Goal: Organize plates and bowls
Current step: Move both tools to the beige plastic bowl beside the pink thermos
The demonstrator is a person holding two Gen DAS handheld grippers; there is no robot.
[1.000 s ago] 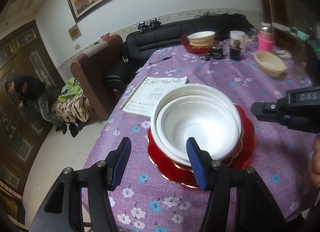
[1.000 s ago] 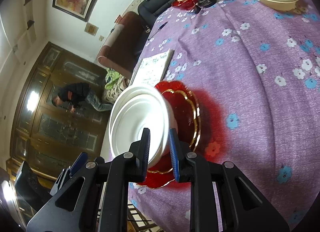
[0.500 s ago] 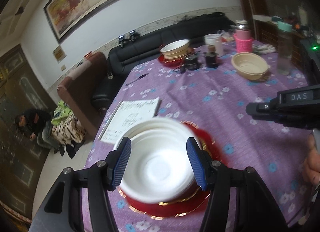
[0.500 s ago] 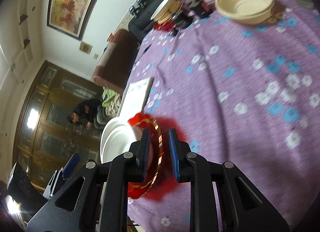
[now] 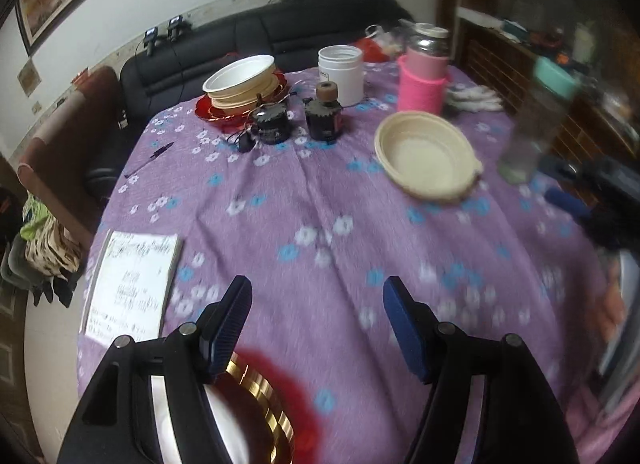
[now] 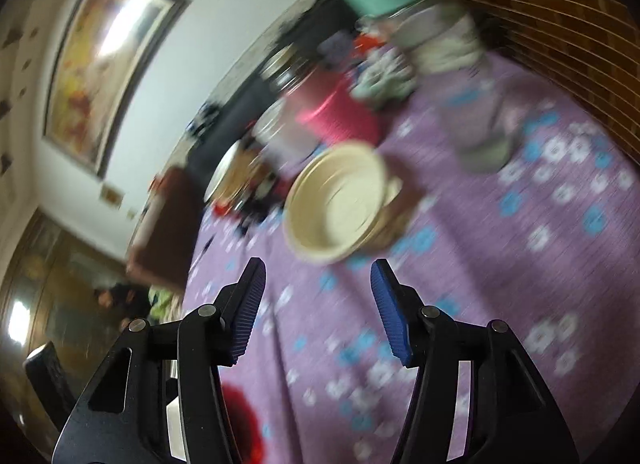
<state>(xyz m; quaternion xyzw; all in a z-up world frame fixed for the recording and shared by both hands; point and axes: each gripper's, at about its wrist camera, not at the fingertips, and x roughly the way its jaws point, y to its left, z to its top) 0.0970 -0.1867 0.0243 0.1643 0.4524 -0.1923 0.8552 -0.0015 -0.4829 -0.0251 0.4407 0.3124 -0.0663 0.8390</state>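
Observation:
My left gripper [image 5: 316,324] is open and empty above the purple flowered tablecloth [image 5: 320,223]. The red gold-rimmed plate [image 5: 276,416] with a white bowl [image 5: 228,428] on it lies just below the left fingers, partly hidden. A cream bowl [image 5: 426,159] sits far right on the table; it also shows in the right wrist view [image 6: 336,203]. My right gripper [image 6: 316,304] is open and empty, with the cream bowl just beyond its fingertips. A second stack of bowls [image 5: 244,81] on a red plate stands at the back.
Two dark jars [image 5: 298,121], a white canister [image 5: 341,73], a pink-sleeved flask [image 5: 424,71] and a clear bottle with a teal lid [image 5: 536,123] stand at the far side. A notebook [image 5: 132,284] lies at the left edge. A black sofa [image 5: 260,35] is behind.
The right gripper has opened, let go of the white bowl and swung toward the cream bowl. The left gripper has lifted away, so the red plate stack now sits under its fingers.

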